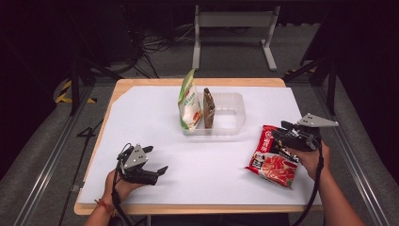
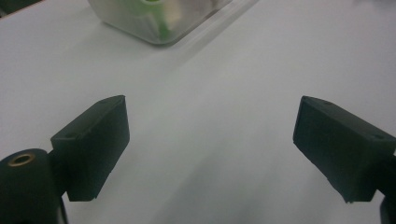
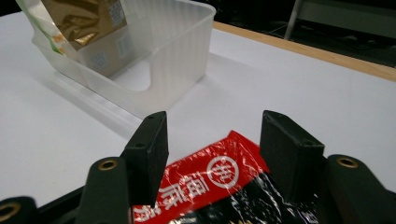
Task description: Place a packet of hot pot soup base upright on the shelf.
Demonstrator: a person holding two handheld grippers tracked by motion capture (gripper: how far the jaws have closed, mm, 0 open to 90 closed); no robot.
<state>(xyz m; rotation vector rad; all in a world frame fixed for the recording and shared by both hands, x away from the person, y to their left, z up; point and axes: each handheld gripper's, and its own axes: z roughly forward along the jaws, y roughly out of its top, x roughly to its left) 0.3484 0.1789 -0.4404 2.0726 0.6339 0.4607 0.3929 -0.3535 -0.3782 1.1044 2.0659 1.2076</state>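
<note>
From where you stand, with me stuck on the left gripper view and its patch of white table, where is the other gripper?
Observer: The right gripper is at the table's right side, over a red noodle packet lying flat.
Operator: Is the packet gripped?
Observer: Not by what I see. In the right gripper view its near edge lies between the jaws with a gap on each side.
Operator: What's in that clear container ahead of me?
Observer: The clear plastic bin holds a green and white pouch and a brown packet, both standing on edge at its left end.
Operator: Any room left?
Observer: Yes, the bin's right half is bare.
</note>
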